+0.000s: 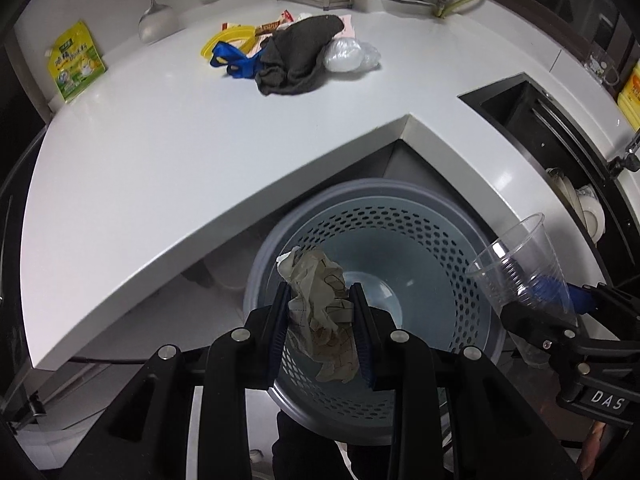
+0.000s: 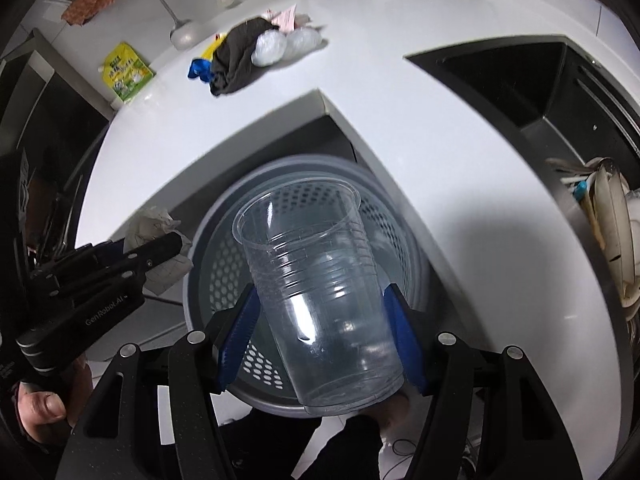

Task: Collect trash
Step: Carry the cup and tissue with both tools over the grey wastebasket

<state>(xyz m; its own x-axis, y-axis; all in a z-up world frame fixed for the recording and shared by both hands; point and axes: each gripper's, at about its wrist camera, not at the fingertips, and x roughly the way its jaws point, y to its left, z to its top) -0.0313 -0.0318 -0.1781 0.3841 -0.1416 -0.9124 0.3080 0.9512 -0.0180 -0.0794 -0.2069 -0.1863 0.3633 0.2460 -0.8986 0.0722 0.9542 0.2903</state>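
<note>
My left gripper (image 1: 320,300) is shut on a crumpled paper wad (image 1: 320,312) and holds it above the open grey perforated trash bin (image 1: 440,248) on the floor by the counter corner. My right gripper (image 2: 320,300) is shut on a clear plastic cup (image 2: 320,288), tilted over the same bin (image 2: 216,280). The cup (image 1: 520,264) and right gripper (image 1: 560,316) show at the right of the left wrist view. The left gripper (image 2: 160,248) with its paper wad (image 2: 152,224) shows at the left of the right wrist view.
On the white counter (image 1: 200,152) lie a dark cloth (image 1: 296,56), a blue strap (image 1: 236,60), a yellow item (image 1: 228,38), clear plastic bags (image 1: 348,54) and a green-yellow pouch (image 1: 76,60). A black sink (image 2: 540,92) with dishes (image 2: 612,220) is at the right.
</note>
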